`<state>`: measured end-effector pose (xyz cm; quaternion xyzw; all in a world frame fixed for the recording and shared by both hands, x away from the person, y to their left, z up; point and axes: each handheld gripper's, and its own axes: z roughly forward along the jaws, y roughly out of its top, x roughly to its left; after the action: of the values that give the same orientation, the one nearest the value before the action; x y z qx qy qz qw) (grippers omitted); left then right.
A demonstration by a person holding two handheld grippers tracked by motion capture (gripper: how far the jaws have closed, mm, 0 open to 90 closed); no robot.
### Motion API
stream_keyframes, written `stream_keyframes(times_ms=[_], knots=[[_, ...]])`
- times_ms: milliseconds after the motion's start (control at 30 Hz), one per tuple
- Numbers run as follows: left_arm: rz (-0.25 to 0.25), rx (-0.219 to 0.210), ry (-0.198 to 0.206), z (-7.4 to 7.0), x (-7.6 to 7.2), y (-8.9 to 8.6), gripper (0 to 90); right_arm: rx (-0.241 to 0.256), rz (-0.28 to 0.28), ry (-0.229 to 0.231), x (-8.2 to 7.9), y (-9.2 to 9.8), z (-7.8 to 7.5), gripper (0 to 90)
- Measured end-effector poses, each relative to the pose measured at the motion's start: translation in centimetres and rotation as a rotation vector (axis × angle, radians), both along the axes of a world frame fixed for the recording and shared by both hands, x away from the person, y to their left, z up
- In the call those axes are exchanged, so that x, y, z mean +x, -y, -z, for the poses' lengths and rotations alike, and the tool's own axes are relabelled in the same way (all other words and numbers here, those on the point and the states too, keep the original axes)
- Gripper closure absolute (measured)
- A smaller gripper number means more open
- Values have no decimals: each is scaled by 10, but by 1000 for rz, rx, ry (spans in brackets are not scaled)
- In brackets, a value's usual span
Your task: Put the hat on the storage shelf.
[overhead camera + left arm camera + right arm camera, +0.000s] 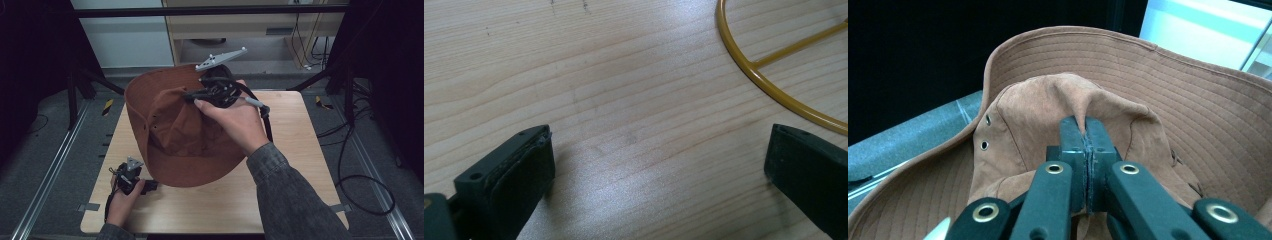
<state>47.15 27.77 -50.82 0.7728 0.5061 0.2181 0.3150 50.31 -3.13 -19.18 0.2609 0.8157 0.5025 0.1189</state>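
Note:
A brown wide-brimmed hat (175,135) hangs tilted above the wooden table (300,150), its brim standing up at the back. My right gripper (192,98) is shut on a pinched fold of the hat's crown (1068,100), with the stitched brim (1198,90) curving behind it. My left gripper (150,186) rests low at the table's front left, just beside the hat's lower brim. Its jaws stand wide apart over bare wood, with nothing between the fingers (519,170). A yellow wire ring (749,70) lies on the table ahead of it.
Black stands and dark curtains flank the table on both sides. Cables (360,170) trail over the floor at the right. A pale cabinet (240,25) stands behind the table. Bare wood shows along the table's front and right.

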Motion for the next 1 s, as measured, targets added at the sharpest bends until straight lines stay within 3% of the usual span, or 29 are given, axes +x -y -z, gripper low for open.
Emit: stream_keyframes(times_ms=[300,1000], knots=[[-1,1,0,0,0,0,0,0,5,1,5,-5,-6,894],[3,2,-2,0,0,0,0,-88,-4,-23,14,-28,21,892]])
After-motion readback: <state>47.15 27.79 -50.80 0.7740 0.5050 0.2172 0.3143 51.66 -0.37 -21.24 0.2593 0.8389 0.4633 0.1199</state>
